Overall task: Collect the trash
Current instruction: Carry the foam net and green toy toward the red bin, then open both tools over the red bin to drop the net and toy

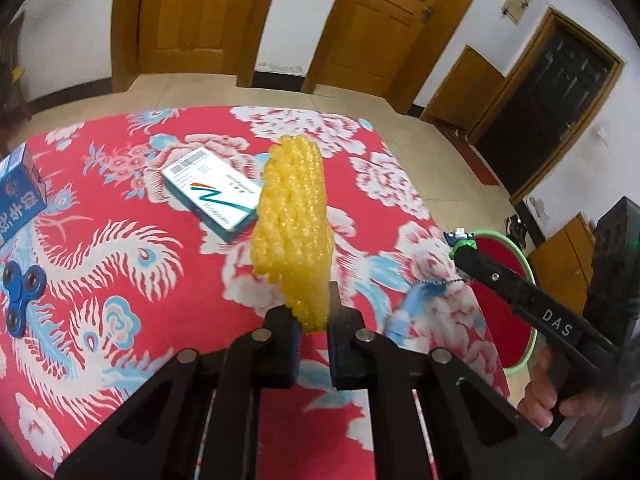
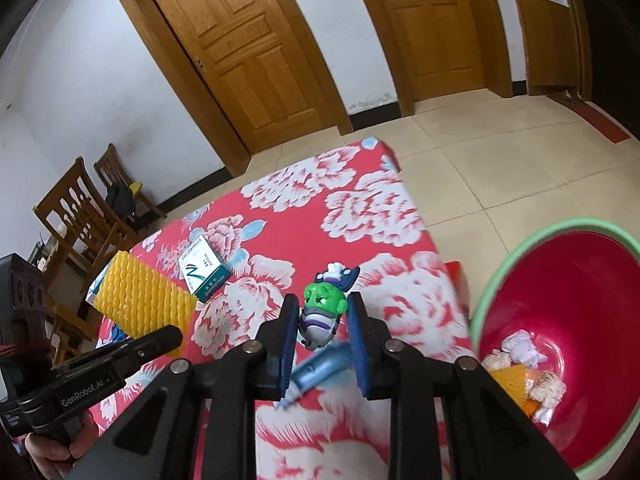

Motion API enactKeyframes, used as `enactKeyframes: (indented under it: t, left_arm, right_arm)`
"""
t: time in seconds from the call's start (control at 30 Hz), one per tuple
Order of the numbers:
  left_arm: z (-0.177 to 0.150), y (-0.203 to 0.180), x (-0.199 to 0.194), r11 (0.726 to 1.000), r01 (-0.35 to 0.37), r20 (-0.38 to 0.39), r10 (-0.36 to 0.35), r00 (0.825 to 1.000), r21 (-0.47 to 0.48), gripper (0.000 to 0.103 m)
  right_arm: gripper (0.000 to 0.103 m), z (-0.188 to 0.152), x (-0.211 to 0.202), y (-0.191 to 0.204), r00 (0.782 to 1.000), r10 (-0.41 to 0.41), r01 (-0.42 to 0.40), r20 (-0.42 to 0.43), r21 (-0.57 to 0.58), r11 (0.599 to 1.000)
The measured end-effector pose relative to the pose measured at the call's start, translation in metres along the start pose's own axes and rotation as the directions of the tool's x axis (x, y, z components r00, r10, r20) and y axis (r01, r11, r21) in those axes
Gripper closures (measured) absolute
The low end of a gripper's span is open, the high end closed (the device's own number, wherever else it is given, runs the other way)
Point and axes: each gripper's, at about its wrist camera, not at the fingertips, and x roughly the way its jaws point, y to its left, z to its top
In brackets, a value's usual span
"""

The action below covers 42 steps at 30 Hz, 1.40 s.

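My left gripper (image 1: 312, 320) is shut on a yellow foam net sleeve (image 1: 294, 224) and holds it upright above the red floral table; the sleeve also shows in the right wrist view (image 2: 144, 300). My right gripper (image 2: 324, 320) is shut on a green-headed toy figure (image 2: 324, 308) with a ball chain and a blue tassel (image 2: 320, 368) hanging under it, above the table's right part. The red bin with a green rim (image 2: 576, 320) stands to the right of the table and holds crumpled paper and other scraps.
A white and teal box (image 1: 212, 188) lies mid-table. A blue carton (image 1: 20, 196) and a blue fidget spinner (image 1: 20, 292) lie at the left. Wooden chairs (image 2: 80, 216) stand beyond the table's left side. Tiled floor and wooden doors lie behind.
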Motion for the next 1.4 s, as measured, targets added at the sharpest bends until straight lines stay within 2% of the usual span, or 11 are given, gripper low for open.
enactKeyframes:
  t: [0.23,0.73,1.03,1.4]
  left_arm:
    - [-0.006,-0.036,-0.006,0.997,0.028,-0.006,-0.028,1.0,0.067,0.094]
    - [-0.014,-0.11,0.009,0.974,0.095,-0.06,-0.085,0.995,0.206,0.094]
    - [-0.021,-0.142,0.035,0.958,0.119,-0.118,-0.09,0.989,0.262,0.094]
    - [-0.034,-0.182,0.072,0.93,0.153,-0.197,-0.089,0.976,0.336,0.094]
  right_arm:
    - [0.076,-0.011,-0.039,-0.024,0.999,-0.012,0.009,0.053,0.061,0.998]
    - [0.076,-0.047,-0.098,-0.1,0.985,-0.143,0.113,0.098,0.259,0.959]
    - [0.076,-0.063,-0.109,-0.135,0.976,-0.2,0.162,0.088,0.321,0.933]
    - [0.075,-0.076,-0.102,-0.169,0.973,-0.226,0.19,0.051,0.378,0.906]
